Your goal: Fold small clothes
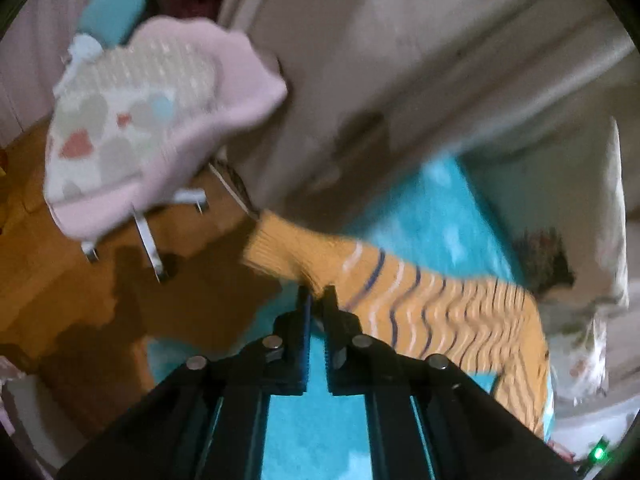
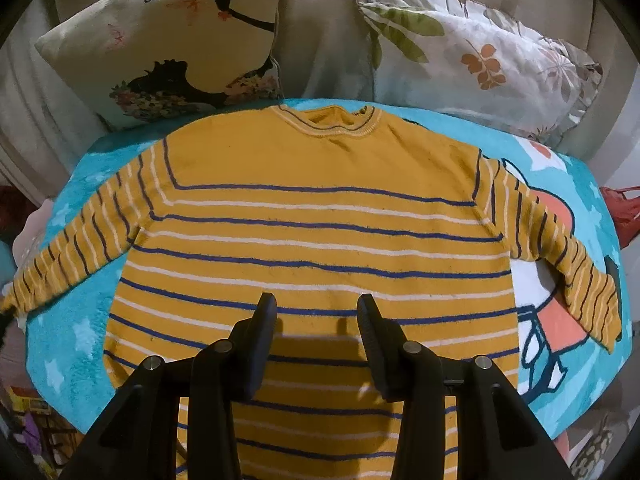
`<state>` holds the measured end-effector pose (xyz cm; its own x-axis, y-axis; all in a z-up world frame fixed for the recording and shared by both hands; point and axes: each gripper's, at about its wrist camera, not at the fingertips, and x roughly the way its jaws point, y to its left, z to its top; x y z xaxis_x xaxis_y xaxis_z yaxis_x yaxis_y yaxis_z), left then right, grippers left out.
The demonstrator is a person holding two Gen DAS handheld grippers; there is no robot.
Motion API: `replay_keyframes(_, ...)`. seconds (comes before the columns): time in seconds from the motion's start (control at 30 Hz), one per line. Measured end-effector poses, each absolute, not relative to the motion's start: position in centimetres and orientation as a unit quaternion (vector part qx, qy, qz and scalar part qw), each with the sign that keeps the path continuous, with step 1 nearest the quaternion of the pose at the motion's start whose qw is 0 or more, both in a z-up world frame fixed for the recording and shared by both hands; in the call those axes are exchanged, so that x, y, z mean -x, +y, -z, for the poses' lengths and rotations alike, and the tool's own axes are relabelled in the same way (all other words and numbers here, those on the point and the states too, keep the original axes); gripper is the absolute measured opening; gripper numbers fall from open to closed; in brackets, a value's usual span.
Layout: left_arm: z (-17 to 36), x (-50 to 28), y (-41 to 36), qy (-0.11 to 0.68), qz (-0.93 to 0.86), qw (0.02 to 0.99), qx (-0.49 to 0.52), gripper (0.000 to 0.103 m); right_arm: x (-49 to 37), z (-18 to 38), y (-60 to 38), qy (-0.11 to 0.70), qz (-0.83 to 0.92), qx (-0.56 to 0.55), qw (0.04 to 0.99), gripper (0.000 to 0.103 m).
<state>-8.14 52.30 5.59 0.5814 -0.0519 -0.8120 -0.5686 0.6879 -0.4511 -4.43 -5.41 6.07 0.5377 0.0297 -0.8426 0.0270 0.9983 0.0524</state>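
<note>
A mustard sweater (image 2: 320, 220) with blue and white stripes lies flat, neck away from me, on a teal blanket (image 2: 80, 340). Both sleeves are spread out to the sides. My right gripper (image 2: 316, 312) hovers open over the sweater's lower body, with nothing between its fingers. In the blurred left wrist view, my left gripper (image 1: 317, 294) has its jaws nearly together on the lower edge of the sweater's left sleeve (image 1: 420, 300), just behind the cuff. The teal blanket (image 1: 312, 420) shows below the fingers.
Two printed cushions (image 2: 160, 40) (image 2: 480, 52) lean on the beige sofa back behind the sweater. Left of the sofa are a wooden floor (image 1: 80, 280) and a chair with a pink padded seat (image 1: 160, 120) on metal legs. A red object (image 2: 624, 216) sits at the blanket's right edge.
</note>
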Motion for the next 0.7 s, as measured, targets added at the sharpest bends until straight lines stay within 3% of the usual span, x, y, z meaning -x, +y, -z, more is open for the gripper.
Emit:
replay_keyframes(0.2,-10.6,6.7,53.4,0.383,-0.174,0.854,0.307,0.0,4.8,-5.8,-5.2,0.48,-0.004,-0.02,0.877,0.045)
replay_keyframes(0.37,-11.3,6.0,50.5,0.398,-0.14,0.86,0.286,0.002,5.6,-5.6,-5.4,0.48,-0.028,-0.014,0.877,0.045)
replay_keyframes(0.4,-10.9,6.4,50.0,0.404,-0.131,0.855,0.298,0.008,5.7,-5.5,-5.5,0.481,-0.031,-0.011,0.876,0.045)
replay_keyframes(0.43,-10.2,6.9,49.6,0.409,-0.125,0.848,0.314,0.025,5.7,-5.5,-5.6,0.483,-0.033,-0.007,0.875,0.045)
replay_keyframes(0.47,-9.1,7.5,49.1,0.415,-0.121,0.835,0.339,0.048,5.6,-5.4,-5.8,0.484,-0.034,-0.009,0.875,0.045)
replay_keyframes(0.5,-8.3,7.8,48.8,0.417,-0.123,0.827,0.358,0.057,5.5,-5.4,-6.1,0.484,-0.036,-0.015,0.874,0.045)
replay_keyframes(0.53,-7.2,8.2,48.6,0.42,-0.123,0.814,0.381,0.061,5.4,-5.4,-6.3,0.485,-0.038,-0.02,0.874,0.045)
replay_keyframes(0.7,-1.5,7.9,48.8,0.445,-0.115,0.761,0.457,0.062,5.0,-5.8,-6.5,0.479,-0.047,-0.022,0.876,0.045)
